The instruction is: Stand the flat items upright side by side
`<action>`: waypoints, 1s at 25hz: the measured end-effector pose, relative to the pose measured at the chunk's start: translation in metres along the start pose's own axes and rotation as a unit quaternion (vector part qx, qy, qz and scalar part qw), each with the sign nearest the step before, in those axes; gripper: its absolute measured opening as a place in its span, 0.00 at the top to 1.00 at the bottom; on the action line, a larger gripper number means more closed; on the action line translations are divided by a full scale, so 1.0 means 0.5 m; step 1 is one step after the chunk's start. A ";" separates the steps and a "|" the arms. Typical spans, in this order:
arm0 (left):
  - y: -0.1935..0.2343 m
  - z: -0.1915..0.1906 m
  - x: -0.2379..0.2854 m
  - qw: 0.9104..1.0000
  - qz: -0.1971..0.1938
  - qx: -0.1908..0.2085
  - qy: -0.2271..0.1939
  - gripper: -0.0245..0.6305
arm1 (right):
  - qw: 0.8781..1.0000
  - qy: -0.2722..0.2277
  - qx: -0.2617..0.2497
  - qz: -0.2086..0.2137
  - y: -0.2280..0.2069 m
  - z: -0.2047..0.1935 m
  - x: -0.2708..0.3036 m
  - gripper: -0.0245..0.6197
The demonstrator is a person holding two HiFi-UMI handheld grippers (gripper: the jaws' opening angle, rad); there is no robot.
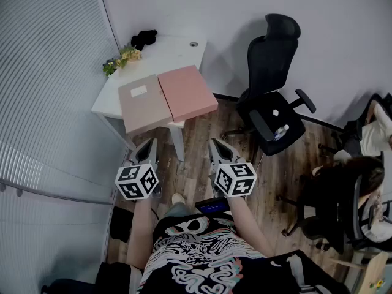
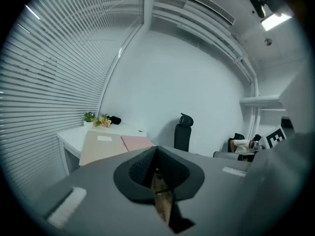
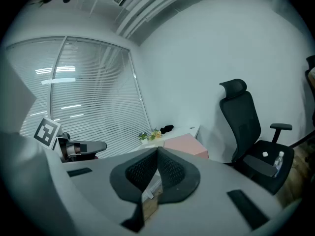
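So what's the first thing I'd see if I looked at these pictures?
Probably the two flat items, a tan one and a pink one, lying side by side on the white desk. Next, the left gripper and right gripper, both shut and empty, held short of the desk. A black office chair stands right of the desk.

Black printed tee [image 1: 196, 262]; left gripper [image 1: 150, 142] and right gripper [image 1: 215, 142] in grey.
At the bottom centre of the head view, the tee carries a white, teal and pink swirl print, with a pale skull-like figure at the chest. Both grippers are built alike, with grey tapered jaws in front of a white cube [image 1: 137, 181] with black square markers. In the gripper views the pads [image 2: 172, 170] are dark and ribbed, set in a smooth grey body.
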State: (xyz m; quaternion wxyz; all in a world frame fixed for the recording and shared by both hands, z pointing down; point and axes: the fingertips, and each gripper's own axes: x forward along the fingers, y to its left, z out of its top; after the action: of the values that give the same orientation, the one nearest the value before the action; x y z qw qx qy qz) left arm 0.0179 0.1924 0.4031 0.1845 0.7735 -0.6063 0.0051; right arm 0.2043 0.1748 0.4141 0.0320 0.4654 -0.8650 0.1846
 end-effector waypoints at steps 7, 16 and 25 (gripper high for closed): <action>0.007 -0.005 -0.018 1.000 0.011 -0.003 -0.001 0.96 | 1.000 0.001 -0.002 0.006 0.013 -0.004 -0.006 0.96; 0.001 -0.004 -0.020 1.000 -0.006 -0.028 -0.011 0.96 | 1.000 -0.002 0.020 -0.001 -0.002 -0.009 -0.017 0.96; -0.017 -0.004 -0.008 0.999 -0.023 -0.023 -0.007 0.70 | 0.993 -0.016 0.109 0.041 -0.004 -0.005 -0.016 0.72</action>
State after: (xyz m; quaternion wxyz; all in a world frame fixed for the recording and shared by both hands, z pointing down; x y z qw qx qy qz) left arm 0.0251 0.1985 0.4016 0.1981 0.7828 -0.5896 -0.0191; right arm 0.2102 0.1809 0.4152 -0.0401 0.4328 -0.8588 0.2712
